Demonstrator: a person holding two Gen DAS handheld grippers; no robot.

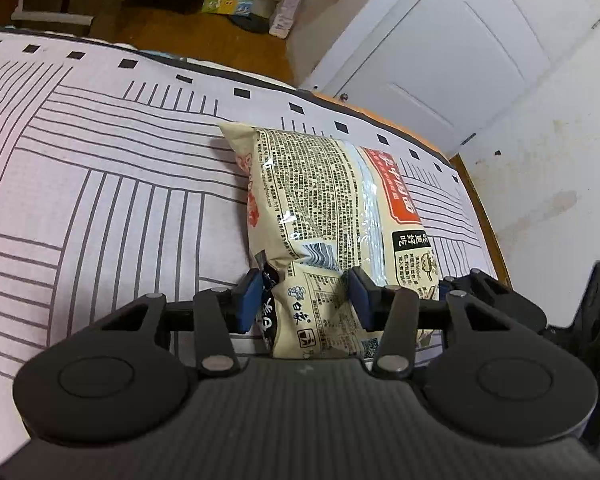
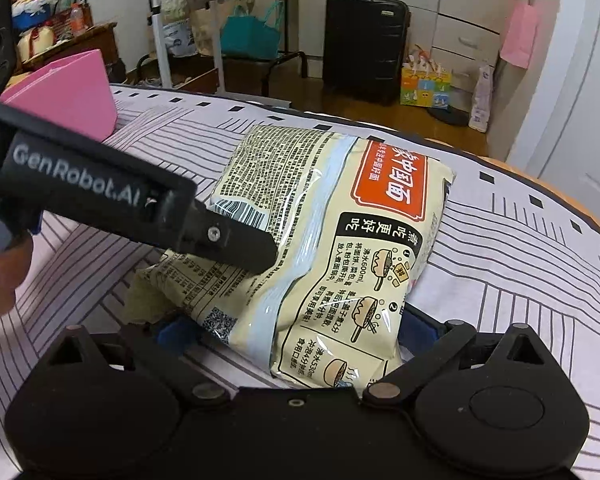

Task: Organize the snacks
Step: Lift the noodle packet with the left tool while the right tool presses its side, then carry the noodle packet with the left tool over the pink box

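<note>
Lying near the bed's point(image 1: 80, 200) corner, the noodle pack point(image 1: 320, 208) is clamped by the left gripper point(image 1: 304, 300); the right gripper's point(image 2: 296, 332) grip cannot be told.

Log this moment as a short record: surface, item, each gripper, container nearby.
surface: striped bedsheet
item: noodle packet, printed back facing up, lying near the bed's edge
left gripper: pads pinch the packet's near end, crumpling it
right gripper: blue pads sit either side of the packet's near end; contact unclear
container: pink box at the far left on the bed, apart from the packet
background: black suitcase on the floor
</note>
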